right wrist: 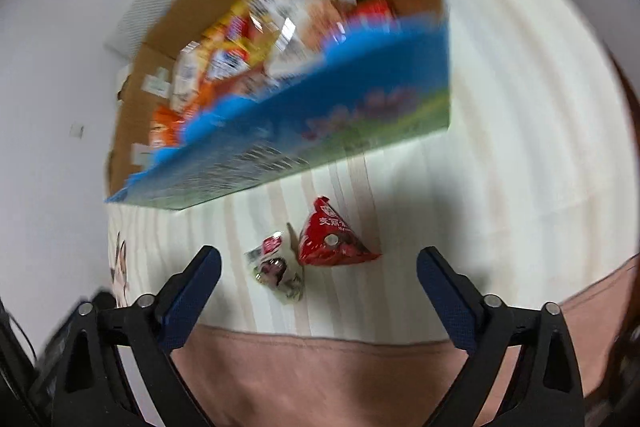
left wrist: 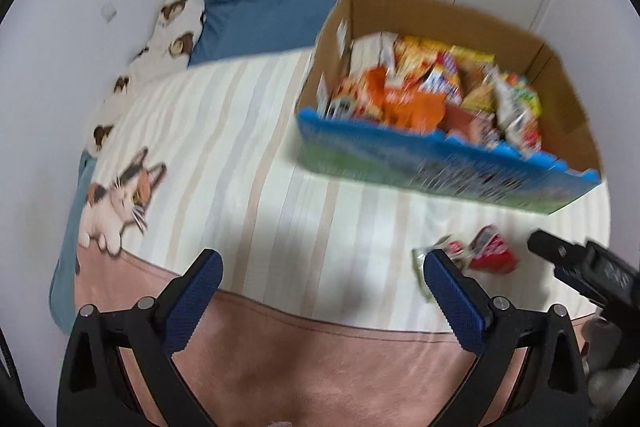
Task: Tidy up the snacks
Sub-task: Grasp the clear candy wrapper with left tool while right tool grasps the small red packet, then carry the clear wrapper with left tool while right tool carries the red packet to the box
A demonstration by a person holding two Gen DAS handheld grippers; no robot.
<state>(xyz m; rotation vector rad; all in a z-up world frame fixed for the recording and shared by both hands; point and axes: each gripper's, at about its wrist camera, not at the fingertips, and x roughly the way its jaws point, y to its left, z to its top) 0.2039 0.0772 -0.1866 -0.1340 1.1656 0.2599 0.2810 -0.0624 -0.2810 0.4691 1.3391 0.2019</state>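
While both pairs of fingers stand spread wide and empty, the right gripper [right wrist: 318, 269] hangs over a red snack packet [right wrist: 332, 241] and a pale snack packet [right wrist: 276, 267], touching side by side on the striped bed [right wrist: 500, 147]. Left gripper [left wrist: 320, 273] hovers beside them. Beyond sits the cardboard box [left wrist: 440, 163], crammed with snacks.

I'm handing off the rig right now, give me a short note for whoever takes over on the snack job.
Left gripper: open, empty, over the bed.
Right gripper: open, empty, pointed at the loose snacks.
Cardboard box: on the striped bedspread, already heaped with snack packets.
Loose in front of it: red packet and pale packet, side by side.
Left to do: pick up both, presumably into the box.
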